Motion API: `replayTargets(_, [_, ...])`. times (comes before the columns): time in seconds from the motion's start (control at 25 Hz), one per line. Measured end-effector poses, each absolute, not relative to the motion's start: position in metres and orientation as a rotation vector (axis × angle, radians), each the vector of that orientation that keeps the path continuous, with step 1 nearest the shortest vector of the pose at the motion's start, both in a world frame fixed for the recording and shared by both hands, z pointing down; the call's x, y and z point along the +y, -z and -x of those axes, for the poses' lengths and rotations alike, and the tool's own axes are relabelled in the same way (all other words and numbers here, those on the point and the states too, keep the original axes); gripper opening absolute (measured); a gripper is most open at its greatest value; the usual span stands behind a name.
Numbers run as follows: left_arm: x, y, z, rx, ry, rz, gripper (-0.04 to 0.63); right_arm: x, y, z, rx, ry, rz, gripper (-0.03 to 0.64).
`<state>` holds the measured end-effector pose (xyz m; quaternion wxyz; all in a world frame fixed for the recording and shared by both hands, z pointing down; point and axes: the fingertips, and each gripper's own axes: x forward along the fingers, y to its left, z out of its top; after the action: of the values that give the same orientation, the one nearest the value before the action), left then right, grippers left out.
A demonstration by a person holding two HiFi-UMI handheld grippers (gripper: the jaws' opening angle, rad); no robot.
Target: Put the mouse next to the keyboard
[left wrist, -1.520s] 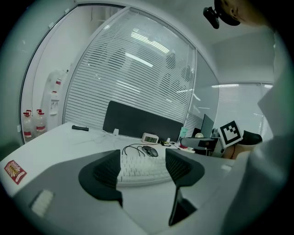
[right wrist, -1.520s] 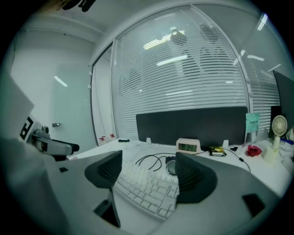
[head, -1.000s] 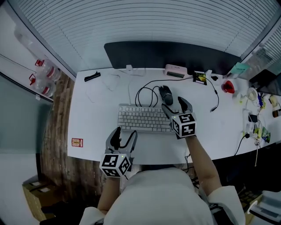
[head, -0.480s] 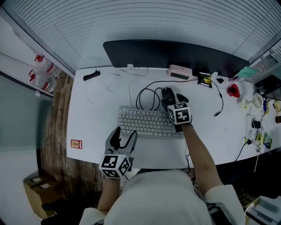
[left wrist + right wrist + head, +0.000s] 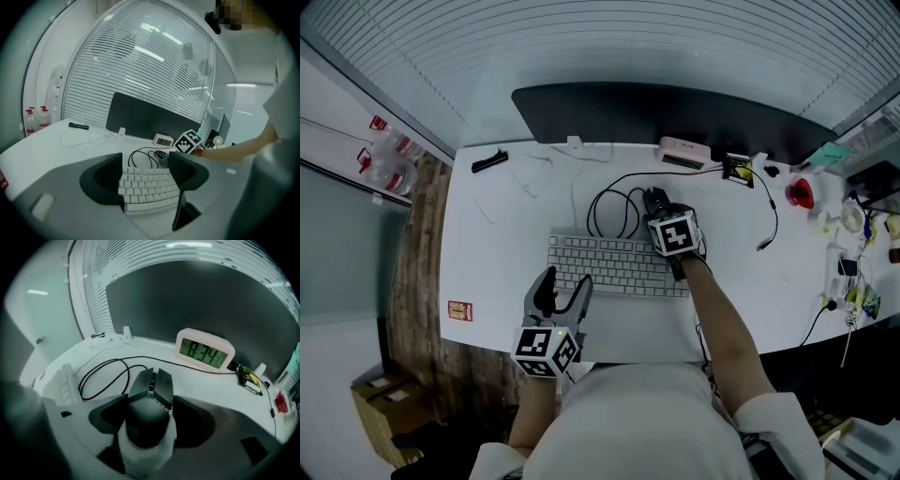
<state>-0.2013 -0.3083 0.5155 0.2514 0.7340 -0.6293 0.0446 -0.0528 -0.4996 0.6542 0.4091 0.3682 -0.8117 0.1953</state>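
At left, over the worktop (image 5: pixel 502 239) edge: my left gripper (image 5: pixel 563 287), jaws apart, empty | centre: keyboard (image 5: pixel 614 264) | just behind its right end: mouse (image 5: pixel 149 401), long axis running away along my right gripper (image 5: pixel 148 423) | jaws wide, have just been closing, astride the mouse, seemingly not pressing yet.

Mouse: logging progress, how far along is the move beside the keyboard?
Done: the right gripper straddles the mouse, which lies behind the keyboard. In hand: its jaws have just been closing, not yet pressing. Remaining: grip, lift, set it beside the keyboard.

Right gripper (image 5: pixel 150 401) jaws just closing astride mouse (image 5: pixel 146 423); left gripper (image 5: pixel 146 176) agape
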Motion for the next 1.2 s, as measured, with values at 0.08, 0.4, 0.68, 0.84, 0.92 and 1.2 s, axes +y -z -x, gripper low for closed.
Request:
replayTargets(0.08, [-0.309, -0.515, 0.200, -1.711, -0.121, -1.999, 0.298, -0.500, -0.655, 0.054, -2.051, -0.497, -0.922, 0.299])
replayTargets(0.4, [-0.301, -0.512, 0.202, -1.720, -0.115, -1.995, 0.298, -0.498, -0.645, 0.051, -2.084, -0.478, -0.936, 0.290])
replayTargets(0.68, [-0.292, -0.504, 0.200, -1.721, -0.108, -2.016, 0.298, -0.494, -0.628, 0.030, -2.105, -0.433, -0.995, 0.288])
replayTargets(0.84, [-0.286, -0.499, 0.194, -1.709, -0.103, -2.040, 0.298, -0.492, -0.626, 0.008, -2.123, -0.420, -1.045, 0.288])
replayTargets(0.92, [-0.284, -0.496, 0.190, -1.699, -0.099, -2.055, 0.298, -0.485, -0.609, -0.005, -2.100, -0.428, -1.086, 0.288])
replayTargets(1.2, [-0.277, -0.491, 0.174, -1.652, -0.095, -2.108, 0.298, -0.469, -0.595, -0.055, -2.068, -0.448, -1.216, 0.288])
